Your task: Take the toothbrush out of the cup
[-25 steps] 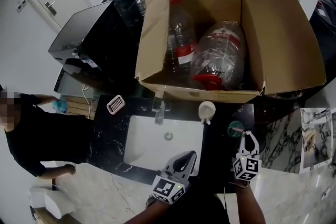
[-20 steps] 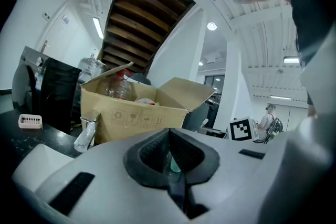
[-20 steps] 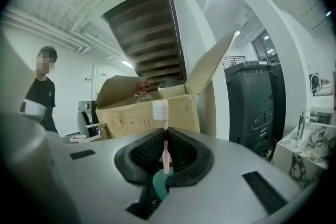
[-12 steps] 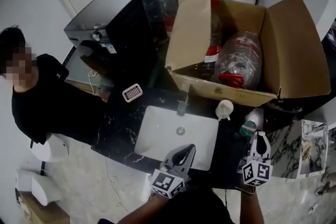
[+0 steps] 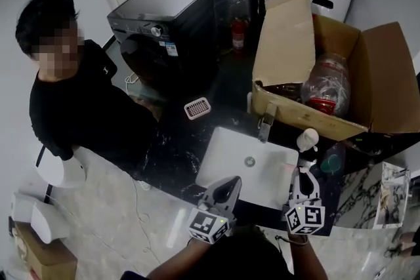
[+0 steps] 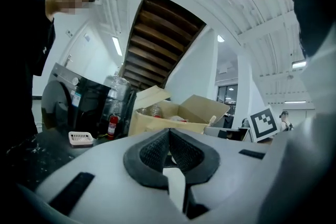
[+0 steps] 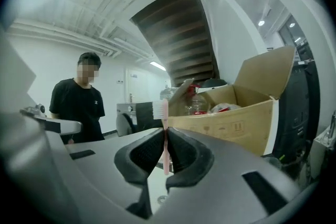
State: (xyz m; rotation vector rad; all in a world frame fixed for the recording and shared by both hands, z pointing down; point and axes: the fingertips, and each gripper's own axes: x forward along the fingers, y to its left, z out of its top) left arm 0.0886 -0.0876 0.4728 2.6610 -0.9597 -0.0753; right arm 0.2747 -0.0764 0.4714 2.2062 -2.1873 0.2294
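A pink toothbrush (image 7: 166,157) with white bristles stands upright between the jaws of my right gripper (image 7: 166,132), which is shut on its handle. From the head view, the right gripper (image 5: 302,171) hovers over the black counter at the sink's right edge. It is just left of a translucent teal cup (image 5: 331,162), and the brush is too small to make out there. My left gripper (image 5: 230,181) is shut and holds nothing, near the front rim of the sink. Its jaws (image 6: 169,132) meet at the tips in the left gripper view.
A white sink (image 5: 230,154) with a faucet (image 5: 266,128) and a soap dispenser (image 5: 307,139) sits in the black counter. Behind it is an open cardboard box (image 5: 289,42) of plastic bottles. A black washing machine (image 5: 164,29) and a person in black (image 5: 72,105) are at the left.
The head view has swung so the person at the left shows more. My right gripper has moved left, away from the cup, toward the sink's edge. The left gripper has kept its place.
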